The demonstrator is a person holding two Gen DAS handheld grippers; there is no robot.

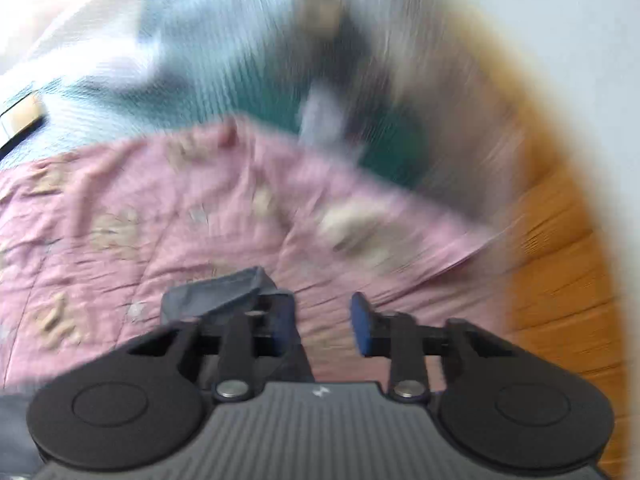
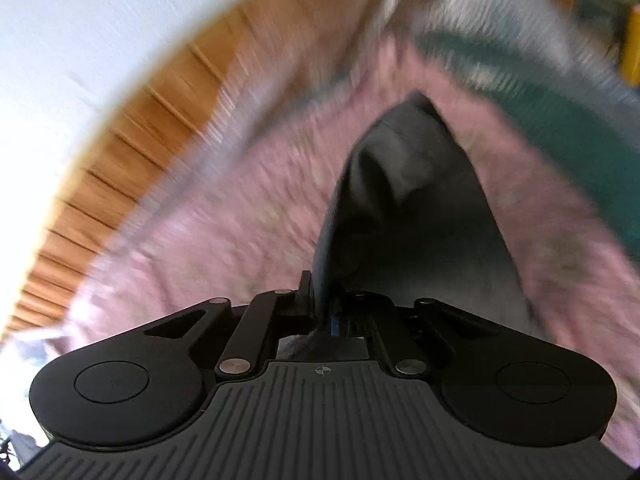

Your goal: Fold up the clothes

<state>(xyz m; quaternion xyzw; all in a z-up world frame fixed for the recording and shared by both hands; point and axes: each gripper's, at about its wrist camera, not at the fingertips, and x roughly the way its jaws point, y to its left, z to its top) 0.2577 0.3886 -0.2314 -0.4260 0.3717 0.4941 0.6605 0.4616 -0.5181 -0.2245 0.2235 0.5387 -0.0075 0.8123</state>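
Right gripper (image 2: pixel 320 312) is clamped on dark grey cloth (image 2: pixel 412 200), lifted over the pink bedspread (image 2: pixel 224 216); left gripper (image 1: pixel 320 320) stands parted, cloth beside one pad. Mid-fold; next, regrasp.

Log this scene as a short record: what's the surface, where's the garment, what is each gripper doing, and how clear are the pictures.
surface: pink patterned bedspread
garment: dark grey garment, hanging above the bedspread
right gripper: shut on the garment's edge
left gripper: jaws apart, bedspread showing in the gap
grey cloth: bunched over one finger of the left gripper, not pinched between the pads
floor: wooden floor beside the bed
clarity: both views heavily motion-blurred; details beyond the bed unreadable
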